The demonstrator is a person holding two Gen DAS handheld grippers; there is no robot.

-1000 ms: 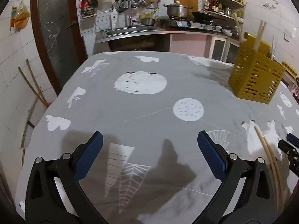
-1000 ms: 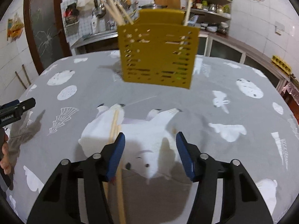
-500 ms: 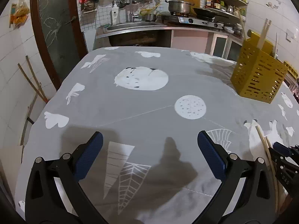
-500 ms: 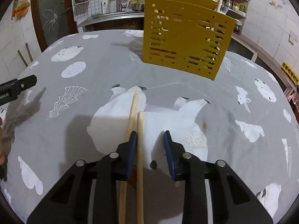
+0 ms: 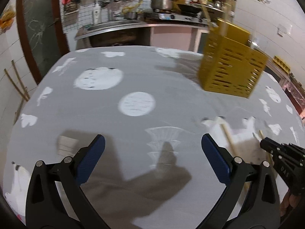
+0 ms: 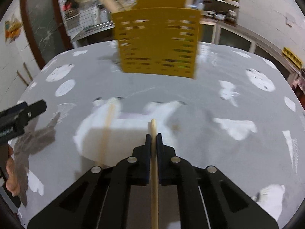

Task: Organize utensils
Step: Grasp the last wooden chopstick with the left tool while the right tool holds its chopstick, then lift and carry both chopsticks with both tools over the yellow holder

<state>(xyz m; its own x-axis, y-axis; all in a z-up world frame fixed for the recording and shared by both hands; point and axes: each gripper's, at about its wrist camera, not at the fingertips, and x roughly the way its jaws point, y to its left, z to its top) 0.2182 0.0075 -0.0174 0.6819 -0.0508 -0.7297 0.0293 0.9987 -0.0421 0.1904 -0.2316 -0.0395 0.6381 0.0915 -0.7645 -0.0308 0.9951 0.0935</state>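
Wooden chopstick (image 6: 153, 131), pale, one of a pair: now pinched between the pads of the right gripper (image 6: 153, 136), its tip jutting just past the fingertips and its shaft running back under the tool. Half a second ago those fingers stood a little apart around both sticks on the cloth; they have since closed on this one alone and drawn it sideways, away from its partner.

Second chopstick (image 6: 107, 126): lies loose on the white polar-bear print of the grey tablecloth (image 6: 190, 99), to the left of the held one and no longer beside it. Blurred; fine detail cannot be read.

Yellow slotted utensil holder (image 6: 158, 42): stands upright farther along the table, straight ahead of the held stick, with other chopsticks already rising from its top.

Left gripper (image 5: 152, 148): spread wide, holding nothing, hovering over bare cloth well apart from the holder.

Status, as judged: grasp secured, carry to the holder is next; the remaining stick needs a separate pick.
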